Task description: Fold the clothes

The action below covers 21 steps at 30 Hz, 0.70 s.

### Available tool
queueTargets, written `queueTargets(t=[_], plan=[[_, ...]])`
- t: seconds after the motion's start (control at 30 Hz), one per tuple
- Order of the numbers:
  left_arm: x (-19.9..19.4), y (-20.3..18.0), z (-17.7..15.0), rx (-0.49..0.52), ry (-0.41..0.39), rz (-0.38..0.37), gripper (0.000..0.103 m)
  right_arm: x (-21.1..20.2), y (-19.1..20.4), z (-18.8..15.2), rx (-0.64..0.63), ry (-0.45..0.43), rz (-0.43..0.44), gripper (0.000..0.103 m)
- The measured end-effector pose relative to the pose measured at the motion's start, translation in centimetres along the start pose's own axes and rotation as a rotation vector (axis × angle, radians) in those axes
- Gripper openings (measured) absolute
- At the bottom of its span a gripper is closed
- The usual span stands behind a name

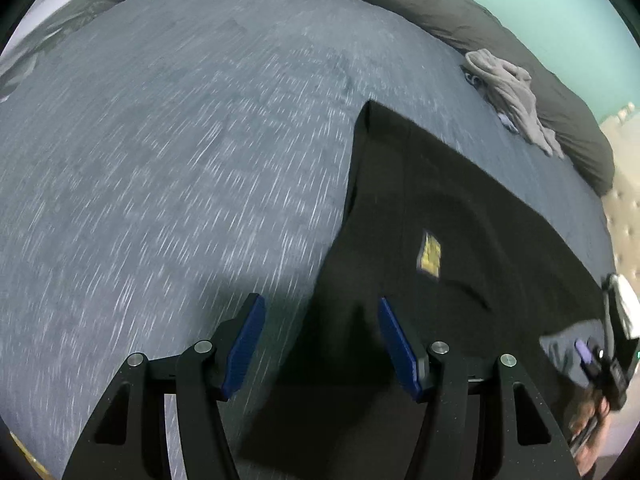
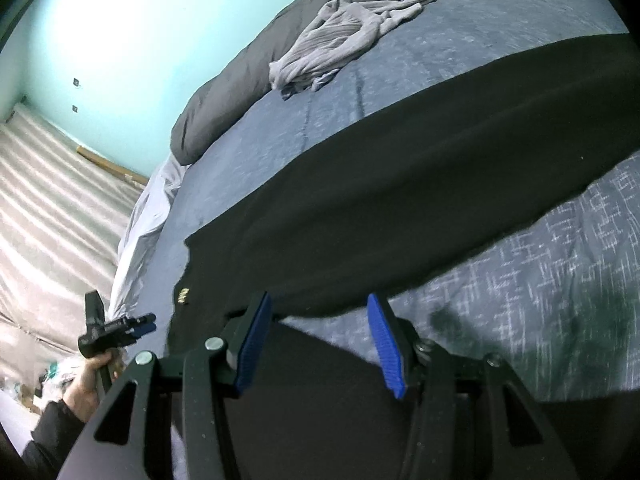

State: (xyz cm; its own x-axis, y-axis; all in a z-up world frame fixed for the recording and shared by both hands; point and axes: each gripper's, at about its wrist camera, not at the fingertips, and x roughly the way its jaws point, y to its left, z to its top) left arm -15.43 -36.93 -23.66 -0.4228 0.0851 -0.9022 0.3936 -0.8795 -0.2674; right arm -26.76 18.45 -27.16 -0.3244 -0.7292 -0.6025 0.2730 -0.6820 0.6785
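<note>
A black garment (image 1: pixel 440 208) with a small yellow label (image 1: pixel 431 254) lies spread flat on the blue-grey bed cover (image 1: pixel 180 140). My left gripper (image 1: pixel 320 302) hangs open over the garment's left edge, nothing between its blue pads (image 1: pixel 244 344). In the right wrist view the same black garment (image 2: pixel 400 184) stretches across the bed. My right gripper (image 2: pixel 320 299) is open just above its near edge, pads (image 2: pixel 384 344) apart from the cloth. The left gripper (image 2: pixel 116 330), held by a hand, shows by the label (image 2: pixel 184 295). The right gripper (image 1: pixel 612 352) shows at the far right edge.
A crumpled light-grey garment (image 2: pixel 336 40) lies further back on the bed, also seen as a grey heap (image 1: pixel 512 96). A dark grey duvet (image 2: pixel 240 92) runs along the bed's far side under a teal wall (image 2: pixel 120 40). A pale striped surface (image 2: pixel 52 200) lies beside the bed.
</note>
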Motion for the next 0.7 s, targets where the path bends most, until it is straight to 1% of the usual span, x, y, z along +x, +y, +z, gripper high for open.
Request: queueTargets(t=[0.1, 0.13, 0.17, 0.2, 0.27, 0.33, 0.47, 0.53, 0.63, 0.7], plan=[[-1.5, 0.8, -2.4, 0.014, 0.015, -0.007, 0.063, -1.3, 1.0, 0.3, -0.02, 0.011, 0.006, 0.051], [-1.8, 1.0, -2.9, 0.016, 0.019, -0.005, 0.063, -1.7, 1.3, 0.4, -0.029, 0.015, 0.004, 0.054], [-2.0, 1.2, -3.5, 0.018, 0.023, -0.004, 0.063, -2.2, 1.4, 0.5, -0.039, 0.023, -0.004, 0.062], [-2.3, 1.5, -4.0, 0.019, 0.026, -0.003, 0.063, -2.7, 1.5, 0.4, -0.053, 0.04, -0.017, 0.065], [-2.5, 2.0, -5.1, 0.008, 0.033, -0.016, 0.063, -3.6, 1.4, 0.3, -0.079, 0.085, -0.044, 0.065], [-2.5, 2.4, -5.9, -0.002, 0.04, -0.029, 0.063, -5.1, 0.9, 0.3, -0.093, 0.111, -0.081, 0.065], [-2.1, 3.1, -7.6, -0.02, 0.047, -0.048, 0.064, -8.7, -1.0, -0.1, -0.115, 0.15, -0.202, 0.065], [-2.0, 3.4, -8.3, -0.028, 0.05, -0.056, 0.064, -10.6, -2.2, -0.5, -0.116, 0.175, -0.244, 0.065], [-1.8, 3.9, -9.2, -0.048, 0.062, -0.063, 0.065, -13.6, -4.4, -1.3, -0.119, 0.194, -0.327, 0.065], [-1.9, 4.3, -9.8, -0.06, 0.063, -0.064, 0.066, -16.0, -6.1, -1.7, -0.106, 0.188, -0.373, 0.065]])
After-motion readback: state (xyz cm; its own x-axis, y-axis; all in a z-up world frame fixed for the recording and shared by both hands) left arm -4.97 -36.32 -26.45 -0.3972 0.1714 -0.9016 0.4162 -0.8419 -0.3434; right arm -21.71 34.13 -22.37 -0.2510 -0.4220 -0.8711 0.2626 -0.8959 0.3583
